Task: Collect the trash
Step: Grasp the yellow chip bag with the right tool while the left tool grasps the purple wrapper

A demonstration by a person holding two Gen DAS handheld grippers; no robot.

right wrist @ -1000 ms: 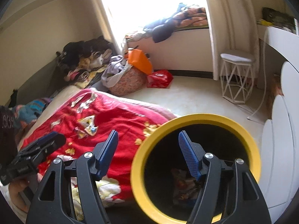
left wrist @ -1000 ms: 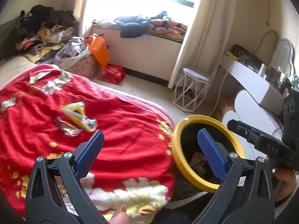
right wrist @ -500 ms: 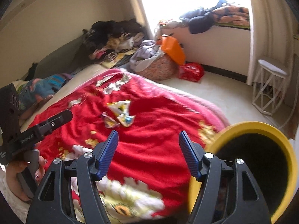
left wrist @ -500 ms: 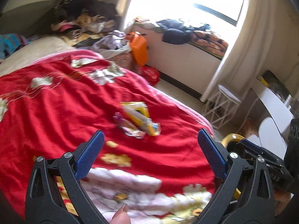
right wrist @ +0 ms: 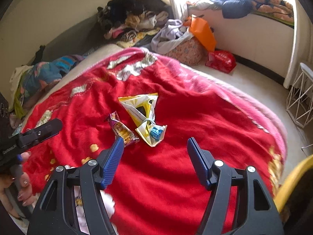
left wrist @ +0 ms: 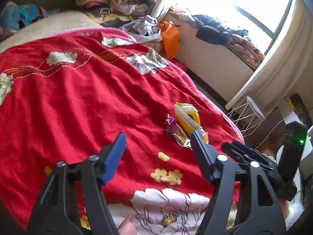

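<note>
Both views have swung off the yellow-rimmed bin [right wrist: 289, 178], now only a sliver at the right wrist view's lower right edge, onto the red blanket [left wrist: 78, 101]. Left gripper [left wrist: 157, 146] jaws are narrower than before and closing, nothing between them; yellow wrapper [left wrist: 188, 119] and purple wrapper [left wrist: 176, 132] lie beyond its right fingertip. Right gripper [right wrist: 155, 150] is open and empty, with the yellow wrapper [right wrist: 143, 113] just ahead of its fingers and the purple wrapper [right wrist: 123, 130] by the left tip.
</note>
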